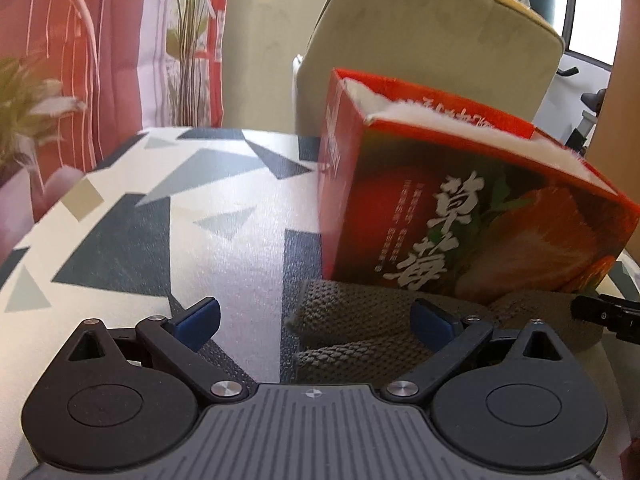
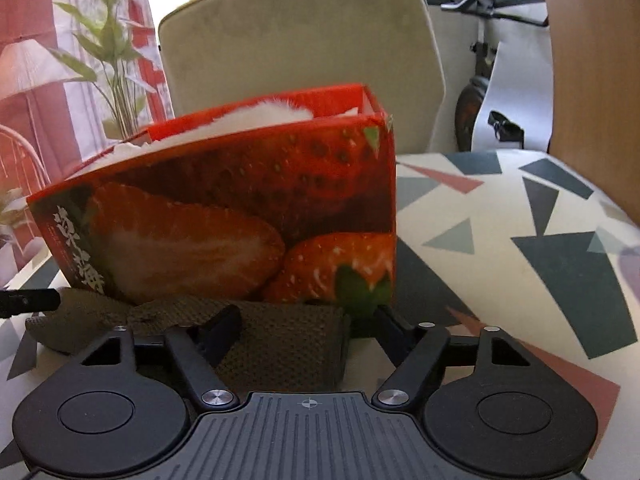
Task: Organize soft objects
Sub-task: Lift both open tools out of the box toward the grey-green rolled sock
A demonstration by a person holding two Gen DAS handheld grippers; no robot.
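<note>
An olive knitted cloth [image 1: 360, 320] [image 2: 280, 344] lies on the table against the front of a red strawberry-print box [image 1: 460, 220] [image 2: 240, 208]. Something white and fluffy [image 1: 420, 116] [image 2: 276, 114] fills the open top of the box. My left gripper [image 1: 316, 316] is open, with the cloth's left end between its blue pads [image 1: 200, 316], which stay apart from it. My right gripper [image 2: 304, 324] is open around the cloth's right end: one finger rests over the fabric, the other stands clear of its edge. A black tip of each gripper shows in the other's view.
The table [image 1: 160, 220] [image 2: 520, 240] wears a cover with grey and blue triangles. A beige padded chair back [image 1: 420, 32] [image 2: 300, 40] stands behind the box. A plant [image 2: 112, 60] and red curtains are at the left, and an exercise bike [image 2: 484, 92] at the far right.
</note>
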